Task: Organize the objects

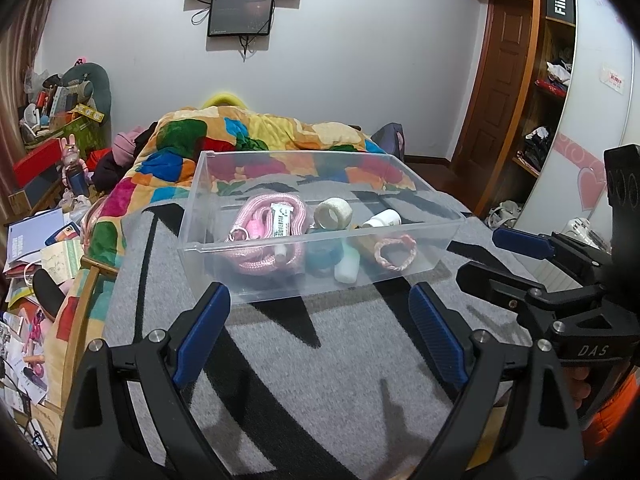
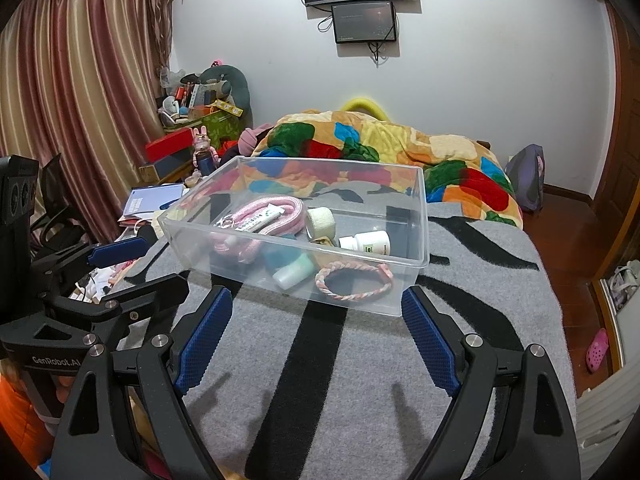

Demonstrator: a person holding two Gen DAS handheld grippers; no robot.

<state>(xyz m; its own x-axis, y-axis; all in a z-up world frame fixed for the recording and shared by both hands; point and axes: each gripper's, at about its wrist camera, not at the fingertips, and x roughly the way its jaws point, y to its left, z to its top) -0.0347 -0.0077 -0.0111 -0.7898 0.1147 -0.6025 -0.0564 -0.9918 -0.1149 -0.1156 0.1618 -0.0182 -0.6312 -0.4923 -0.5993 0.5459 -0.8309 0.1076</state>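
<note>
Blue-padded fingers frame the bottom of both views: the left gripper (image 1: 320, 320) and the right gripper (image 2: 316, 320) each stand spread wide with nothing between the pads, hovering over the grey blanket (image 2: 360, 380) with black stripes. Each tool also shows side-on at the edge of the other's view, partly cut off by the frame.

Just beyond the fingertips, a clear plastic bin (image 1: 192, 246) sits on the blanket. Its near wall blurs whatever lies low against it, so the teal item (image 1: 320, 258) behind the plastic is hard to identify. Inside, from the left: a coiled pink rope (image 1: 260, 240) with a small white tube (image 1: 280, 220) lying on top, a pale roll of tape (image 1: 333, 213), a white pill bottle (image 2: 366, 242), a mint-green bottle (image 2: 294, 274) on its side, and a braided pink-and-white bracelet (image 2: 352, 280) at the near right corner. A brownish object beneath the pill bottle is mostly hidden.

Behind the bin lies a rumpled multicoloured quilt (image 1: 240, 132); past it, two dark screens (image 2: 360, 0) hang on the white wall.
</note>
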